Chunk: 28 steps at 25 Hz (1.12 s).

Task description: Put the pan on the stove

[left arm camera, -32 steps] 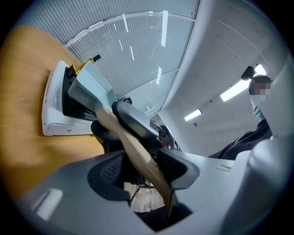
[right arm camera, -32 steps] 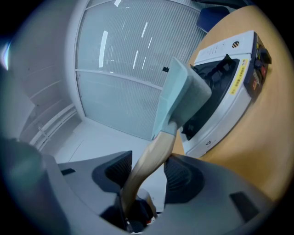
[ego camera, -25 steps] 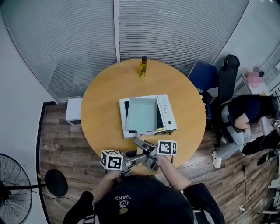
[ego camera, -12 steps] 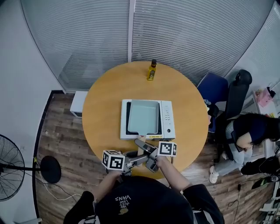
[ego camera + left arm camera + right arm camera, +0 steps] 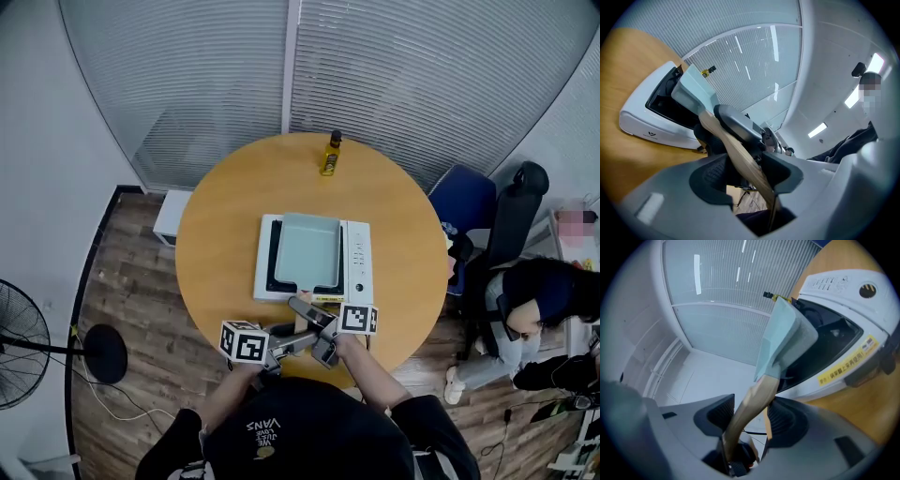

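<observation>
Pan (image 5: 307, 248) barely shifted on stove (image 5: 359, 267) (perhaps squarer), handle (image 5: 758, 394) pinched by left claw (image 5: 747, 171) and right claw (image 5: 751, 422).

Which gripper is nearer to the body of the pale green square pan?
Right. The right gripper clamps the wooden handle close behind the pale green square pan; the left gripper clamps the same handle farther back.

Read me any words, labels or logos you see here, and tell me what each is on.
"VANS", upside down, on the person's black shirt; the smaller print beside it is blurred.
The yellow sticker on the stove: characters too blurred to read.
The small logo on the stove's front edge: too small to read.
</observation>
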Each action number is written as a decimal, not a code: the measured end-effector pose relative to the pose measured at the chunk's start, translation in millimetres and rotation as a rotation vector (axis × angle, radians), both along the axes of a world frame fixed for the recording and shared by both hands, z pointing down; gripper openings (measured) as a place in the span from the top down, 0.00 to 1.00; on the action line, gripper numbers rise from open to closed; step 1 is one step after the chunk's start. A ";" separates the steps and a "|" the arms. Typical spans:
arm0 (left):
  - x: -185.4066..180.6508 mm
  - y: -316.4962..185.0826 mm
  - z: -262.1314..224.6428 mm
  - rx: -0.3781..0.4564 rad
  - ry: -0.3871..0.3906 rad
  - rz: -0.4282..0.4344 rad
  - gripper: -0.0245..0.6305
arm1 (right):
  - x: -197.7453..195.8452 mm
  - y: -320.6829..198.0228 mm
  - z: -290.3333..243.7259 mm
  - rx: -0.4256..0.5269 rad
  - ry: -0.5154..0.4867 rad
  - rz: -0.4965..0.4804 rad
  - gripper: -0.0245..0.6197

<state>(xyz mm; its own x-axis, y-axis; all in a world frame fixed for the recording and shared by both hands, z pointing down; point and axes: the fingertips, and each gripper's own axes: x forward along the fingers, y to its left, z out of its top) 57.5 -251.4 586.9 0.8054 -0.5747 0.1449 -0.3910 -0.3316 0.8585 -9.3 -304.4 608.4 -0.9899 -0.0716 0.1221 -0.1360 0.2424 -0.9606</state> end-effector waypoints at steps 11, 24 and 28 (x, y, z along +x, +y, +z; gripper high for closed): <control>-3.9 -9.1 12.8 -0.020 -0.003 -0.019 0.66 | -2.9 -9.8 11.0 0.042 0.042 -0.017 0.63; -13.7 -17.2 13.2 0.000 -0.009 -0.051 0.65 | -7.0 -16.3 14.5 0.095 0.139 -0.011 0.59; -14.8 -18.6 12.3 0.004 -0.023 -0.044 0.64 | -6.4 -15.4 14.1 0.119 0.163 -0.002 0.58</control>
